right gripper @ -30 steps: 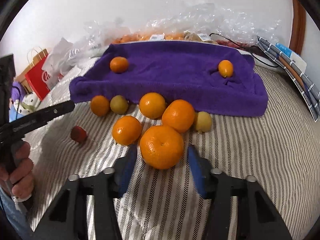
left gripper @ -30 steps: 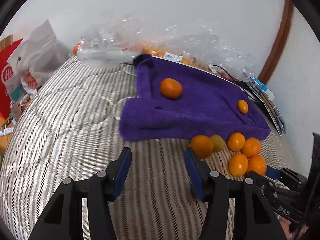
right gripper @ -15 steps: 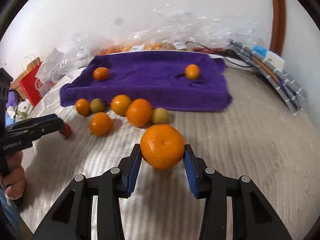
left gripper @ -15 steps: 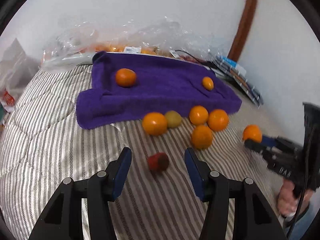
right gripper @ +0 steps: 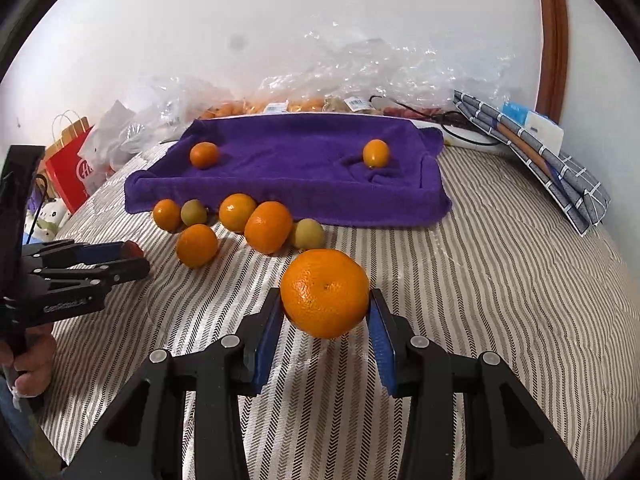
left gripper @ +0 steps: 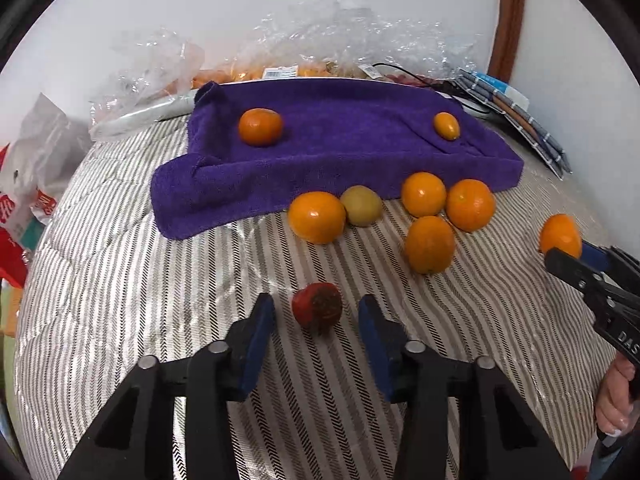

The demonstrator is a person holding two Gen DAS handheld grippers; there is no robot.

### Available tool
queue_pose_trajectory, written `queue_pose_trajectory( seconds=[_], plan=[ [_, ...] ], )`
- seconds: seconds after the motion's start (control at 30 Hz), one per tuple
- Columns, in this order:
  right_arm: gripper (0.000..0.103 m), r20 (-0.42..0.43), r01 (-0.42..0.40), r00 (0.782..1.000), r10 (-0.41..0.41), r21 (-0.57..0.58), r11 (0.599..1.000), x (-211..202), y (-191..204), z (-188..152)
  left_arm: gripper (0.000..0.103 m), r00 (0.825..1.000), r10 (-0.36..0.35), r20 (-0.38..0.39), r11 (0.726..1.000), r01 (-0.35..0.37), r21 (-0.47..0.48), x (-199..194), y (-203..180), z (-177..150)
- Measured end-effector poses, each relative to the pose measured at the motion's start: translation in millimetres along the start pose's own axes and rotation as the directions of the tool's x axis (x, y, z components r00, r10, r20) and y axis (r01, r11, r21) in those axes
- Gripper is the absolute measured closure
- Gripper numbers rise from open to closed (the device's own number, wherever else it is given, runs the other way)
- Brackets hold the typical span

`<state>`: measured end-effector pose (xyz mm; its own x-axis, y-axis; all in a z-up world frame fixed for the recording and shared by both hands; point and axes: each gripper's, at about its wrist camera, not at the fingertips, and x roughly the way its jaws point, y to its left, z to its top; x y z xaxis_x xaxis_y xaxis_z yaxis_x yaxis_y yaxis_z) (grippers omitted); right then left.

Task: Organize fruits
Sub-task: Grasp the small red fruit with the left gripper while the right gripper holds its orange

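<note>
My right tool [right gripper: 326, 308] grips a large orange [right gripper: 325, 293] lifted in front of the purple towel [right gripper: 288, 168], my left tool [left gripper: 316, 314] gapes around the strawberry [left gripper: 317, 305]; squeezing hard could bruise it.

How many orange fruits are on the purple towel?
2: a rounder one near the purple towel's left end, a smaller one toward its right end. Folds might hide others.

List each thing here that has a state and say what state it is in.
Right claw: shut on big orange, lifted off the bed.
Left claw: open around strawberry, not gripping.
Purple towel: spread out, two oranges on it.
Plastic bags: crumpled, fruit inside.
</note>
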<state>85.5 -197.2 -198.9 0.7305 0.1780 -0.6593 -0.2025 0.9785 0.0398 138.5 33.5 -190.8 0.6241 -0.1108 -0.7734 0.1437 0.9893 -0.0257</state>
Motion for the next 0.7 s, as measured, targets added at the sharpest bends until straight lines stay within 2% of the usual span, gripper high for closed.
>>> queue_pose_trajectory(
  seconds=[0.07, 0.13, 0.3, 0.7],
  plan=[
    [0.061, 0.004, 0.003, 1.0, -0.003, 0.005, 1.0, -1, 0, 0, 0.075, 1.0, 0.019, 0.002, 1.0, -0.019, -0.011, 0, 2, 1],
    [0.061, 0.006, 0.0, 1.0, 0.0, 0.014, 1.0, -1, -2, -1, 0.079, 1.0, 0.015, 0.005, 1.0, -0.015, -0.028, -1, 5, 1],
    [0.061, 0.008, -0.022, 1.0, 0.021, 0.046, 0.999, -2, -8, 0, 0.079, 0.998, -0.066, 0.024, 0.995, 0.068, -0.08, -5, 16, -2],
    [0.061, 0.021, -0.047, 0.999, 0.045, 0.092, 0.995, -4, -15, -1, 0.079, 0.981, -0.164, 0.106, 0.969, 0.181, -0.168, -17, 34, -9]
  ],
)
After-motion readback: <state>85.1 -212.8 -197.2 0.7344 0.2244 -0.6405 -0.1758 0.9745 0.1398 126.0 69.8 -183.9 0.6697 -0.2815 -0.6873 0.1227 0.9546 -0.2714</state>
